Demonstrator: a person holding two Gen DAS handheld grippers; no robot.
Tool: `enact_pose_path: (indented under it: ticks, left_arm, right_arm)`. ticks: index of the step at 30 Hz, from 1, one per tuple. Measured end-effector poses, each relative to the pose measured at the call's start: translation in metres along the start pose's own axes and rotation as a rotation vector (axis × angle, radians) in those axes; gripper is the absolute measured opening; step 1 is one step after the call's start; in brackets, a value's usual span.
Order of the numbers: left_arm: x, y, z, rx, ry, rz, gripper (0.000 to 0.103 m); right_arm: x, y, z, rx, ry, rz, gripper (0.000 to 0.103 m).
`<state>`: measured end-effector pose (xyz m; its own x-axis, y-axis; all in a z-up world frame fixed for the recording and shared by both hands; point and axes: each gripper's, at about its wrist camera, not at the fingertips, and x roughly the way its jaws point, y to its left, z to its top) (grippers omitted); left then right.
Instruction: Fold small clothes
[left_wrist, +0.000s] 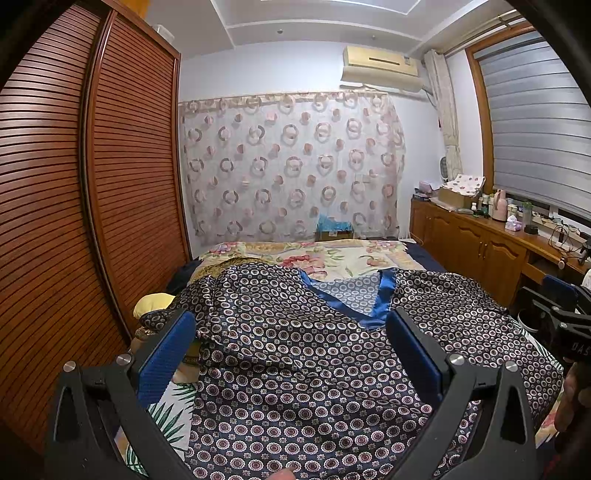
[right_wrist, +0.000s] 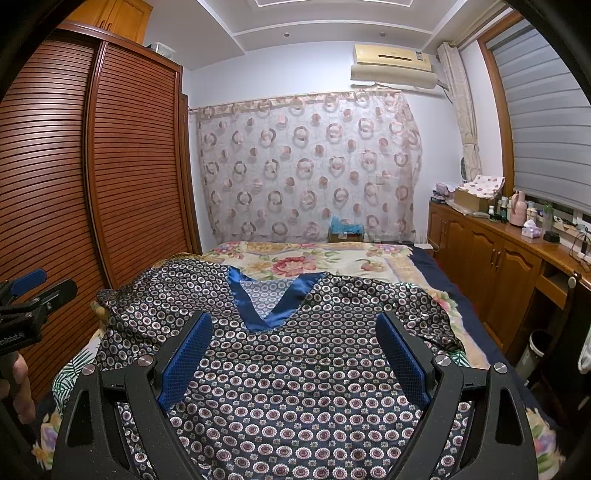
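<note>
Above the bed, the left gripper and right gripper both hover wide and empty over the spread patterned satin top, so each should pinch a hem corner cleanly, lifting evenly against slippery fabric.

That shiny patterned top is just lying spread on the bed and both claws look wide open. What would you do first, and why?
Probably lower the left gripper toward the rumpled left sleeve and pinch it. The top lies face up on the bed, its blue neckline on the far side, and both grippers, the right gripper included, are open, holding nothing.
</note>
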<state>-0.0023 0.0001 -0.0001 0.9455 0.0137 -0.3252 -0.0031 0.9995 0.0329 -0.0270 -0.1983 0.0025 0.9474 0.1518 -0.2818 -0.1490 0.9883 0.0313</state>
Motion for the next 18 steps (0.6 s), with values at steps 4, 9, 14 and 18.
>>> enact_pose_path:
  ticks: [4, 9, 14, 18]
  left_arm:
    - [0.0, 0.0, 0.0, 0.0, 0.0, 0.0, 0.103]
    - [-0.001, -0.001, 0.001, -0.001, 0.0, 0.0, 0.103]
    - [-0.009, 0.0, 0.012, -0.005, 0.008, -0.002, 0.103]
    - [-0.008, 0.003, 0.013, -0.011, 0.018, -0.009, 0.103]
  right_arm:
    - [0.0, 0.0, 0.0, -0.001, -0.001, 0.002, 0.091]
    - [0.0, -0.001, -0.001, -0.001, -0.001, 0.005, 0.091]
    - [0.004, -0.002, -0.001, 0.004, 0.004, 0.012, 0.091]
    - [0.008, -0.002, -0.002, 0.006, 0.009, 0.021, 0.091]
